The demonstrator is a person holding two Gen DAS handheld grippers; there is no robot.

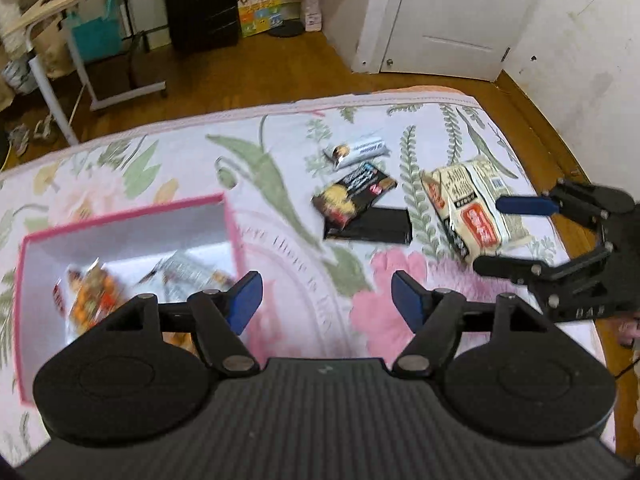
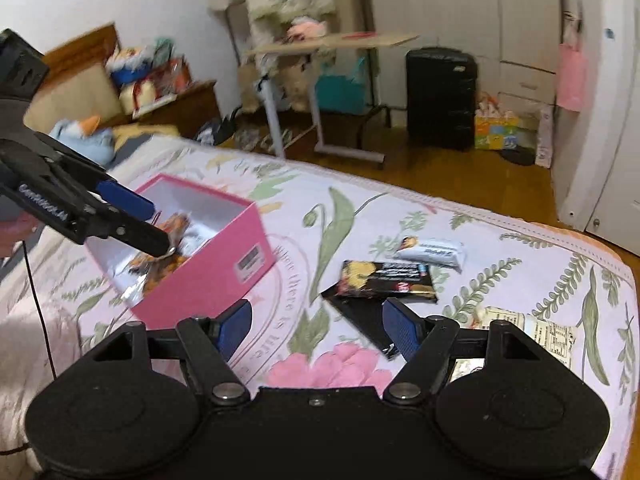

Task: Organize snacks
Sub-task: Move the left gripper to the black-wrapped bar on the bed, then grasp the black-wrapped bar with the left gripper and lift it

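Observation:
A pink box [image 1: 234,224] [image 2: 224,264] sits on the floral bed and holds several snack packets [image 1: 92,296] [image 2: 160,268]. My left gripper [image 1: 326,300] [image 2: 154,222] is open and empty, just above the box's near right edge. A black snack packet [image 1: 354,196] [image 2: 384,278], a white bar wrapper [image 1: 360,152] [image 2: 432,252] and a cream noodle packet [image 1: 468,204] [image 2: 532,332] lie on the bed to the right. My right gripper [image 2: 316,326] [image 1: 486,232] is open and empty, its fingers either side of the cream packet.
A flat black item [image 1: 380,228] [image 2: 360,316] lies under the black packet. The bed's far edge [image 1: 280,110] drops to a wooden floor. A rolling desk [image 1: 60,4] and a black cabinet [image 1: 204,0] stand beyond it.

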